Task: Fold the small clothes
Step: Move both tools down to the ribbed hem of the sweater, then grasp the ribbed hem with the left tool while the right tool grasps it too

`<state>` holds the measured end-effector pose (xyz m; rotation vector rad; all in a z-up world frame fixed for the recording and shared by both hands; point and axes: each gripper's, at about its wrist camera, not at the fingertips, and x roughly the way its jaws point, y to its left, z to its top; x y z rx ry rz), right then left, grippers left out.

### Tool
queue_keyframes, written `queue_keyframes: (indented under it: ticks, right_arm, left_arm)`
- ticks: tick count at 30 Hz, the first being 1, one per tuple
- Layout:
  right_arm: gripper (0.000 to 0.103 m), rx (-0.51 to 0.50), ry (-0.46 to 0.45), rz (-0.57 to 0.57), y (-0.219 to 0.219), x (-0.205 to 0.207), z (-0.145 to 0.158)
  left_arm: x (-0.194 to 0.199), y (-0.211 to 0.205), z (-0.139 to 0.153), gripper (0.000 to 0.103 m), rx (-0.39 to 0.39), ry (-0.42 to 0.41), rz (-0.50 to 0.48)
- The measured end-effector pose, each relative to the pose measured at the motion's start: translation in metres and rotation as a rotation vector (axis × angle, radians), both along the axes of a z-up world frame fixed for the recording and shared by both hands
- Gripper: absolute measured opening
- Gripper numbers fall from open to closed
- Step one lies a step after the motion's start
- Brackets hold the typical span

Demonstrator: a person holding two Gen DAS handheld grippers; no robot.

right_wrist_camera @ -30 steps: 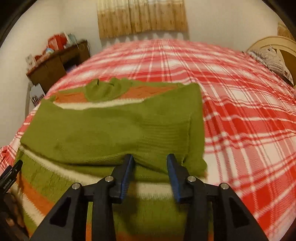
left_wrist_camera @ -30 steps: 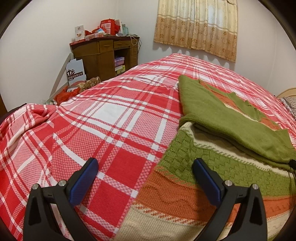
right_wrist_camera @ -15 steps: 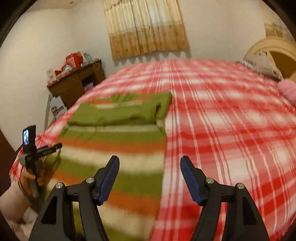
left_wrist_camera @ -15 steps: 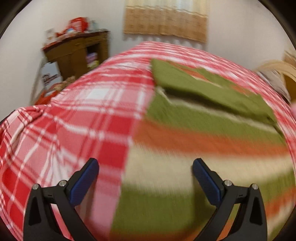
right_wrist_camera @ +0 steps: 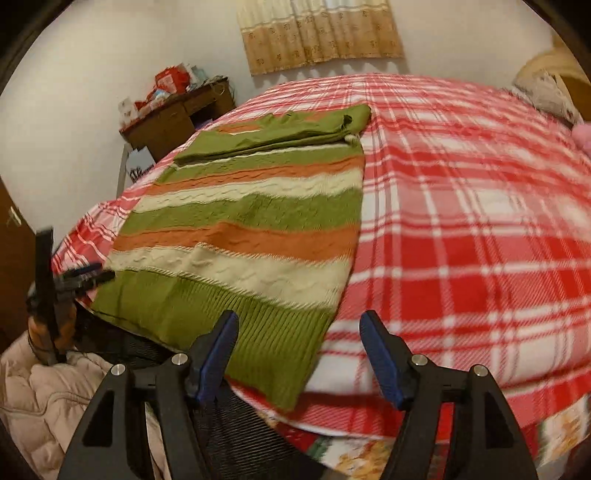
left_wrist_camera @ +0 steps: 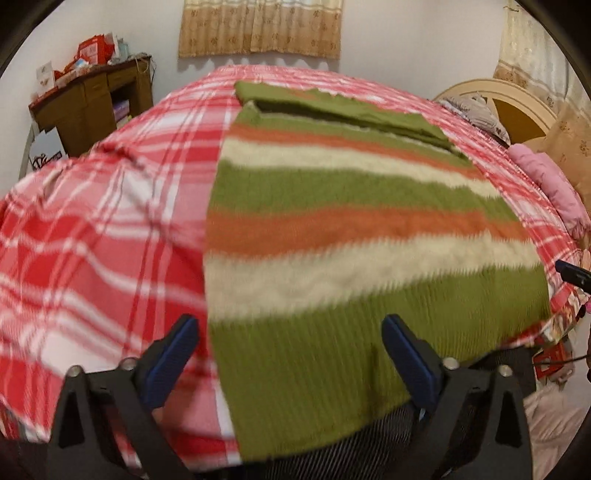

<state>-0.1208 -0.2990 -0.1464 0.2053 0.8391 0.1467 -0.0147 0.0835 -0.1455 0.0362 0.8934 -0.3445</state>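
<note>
The striped sweater (left_wrist_camera: 351,236) lies flat on the red-and-white plaid bedspread (left_wrist_camera: 92,229), lengthwise along the bed. Its bands run green, orange and cream. The green ribbed hem is nearest the cameras and hangs slightly over the near edge of the bed. At the far end, the green sleeves (right_wrist_camera: 280,133) are folded across the upper body of the garment, forming a flat green layer over the stripes.

The left gripper (left_wrist_camera: 291,354) hovers above the hem. Its jaws stand wide apart and have just been closing slightly. The left corner of the hem lies below and between the blue pads (left_wrist_camera: 173,358), but the pads do not press on the fabric. In the right wrist view this gripper (right_wrist_camera: 88,275) appears at the left corner of the hem, held by a hand (right_wrist_camera: 48,328).

The right gripper (right_wrist_camera: 299,350) hovers over the right corner of the hem. Its jaws are partly open and have been opening within the last moment. Nothing is clamped between its pads (right_wrist_camera: 380,358). The sweater edge and bare bedspread show in the gap.

Beyond the bed, a wooden desk (left_wrist_camera: 92,103) with red boxes on top stands against the wall. A beige curtain (left_wrist_camera: 258,26) hangs at the far wall. A cream headboard (left_wrist_camera: 509,107) and a pink pillow (left_wrist_camera: 550,184) sit at the right side.
</note>
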Motion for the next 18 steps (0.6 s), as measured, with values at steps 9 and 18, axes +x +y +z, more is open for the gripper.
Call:
queue_keyframes:
  ticks: [9, 18]
  right_arm:
    - [0.051, -0.013, 0.103, 0.047, 0.022, 0.005, -0.031]
    - [0.028, 0.143, 0.153, 0.049, 0.015, 0.01, -0.043]
  left_arm:
    - [-0.008, 0.002, -0.009, 0.076, -0.011, 0.053, 0.009]
    - [-0.012, 0.014, -0.015, 0.063, -0.044, 0.102, 0.016]
